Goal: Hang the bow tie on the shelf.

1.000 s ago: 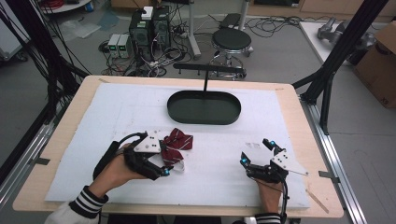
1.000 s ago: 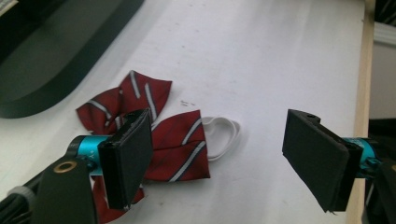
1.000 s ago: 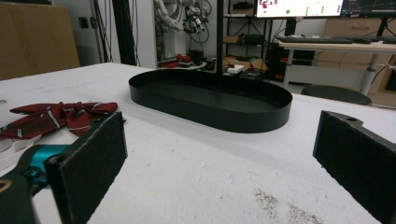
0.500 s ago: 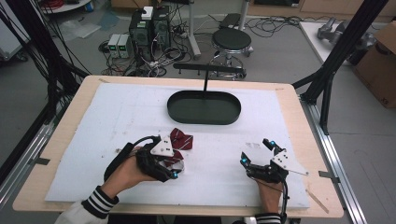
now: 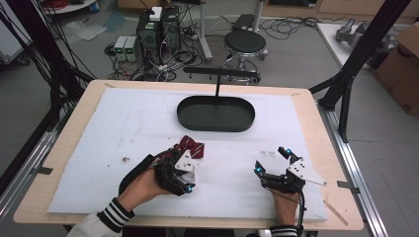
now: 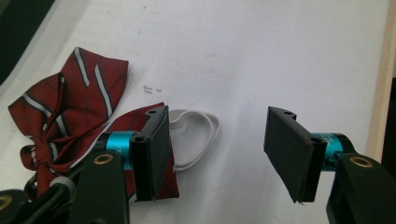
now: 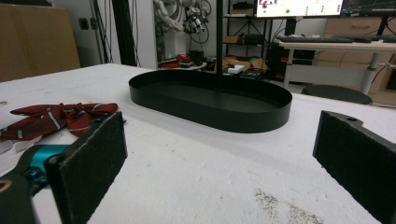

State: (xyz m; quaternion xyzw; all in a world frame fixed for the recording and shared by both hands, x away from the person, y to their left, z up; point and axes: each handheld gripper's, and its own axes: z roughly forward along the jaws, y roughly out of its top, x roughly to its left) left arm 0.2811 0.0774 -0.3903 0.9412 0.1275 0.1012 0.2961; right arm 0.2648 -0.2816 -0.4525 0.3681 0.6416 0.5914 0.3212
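Lab: floor cables [image 5: 163, 69], computers [image 5: 159, 29], frame posts [image 5: 368, 49].

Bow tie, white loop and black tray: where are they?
bow tie [image 6: 70, 102], left gripper view, on its striped red wing.
white loop [image 6: 198, 135], left gripper view, on the elastic band's curve.
black tray [image 5: 216, 121], high view, on its near wall.

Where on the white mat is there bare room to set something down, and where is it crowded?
Bare mat lies left of the black oval tray, and more lies between the left gripper and the right gripper. It is crowded by the left gripper, whose open jaws have been closing beside the red striped bow tie and its white strap.
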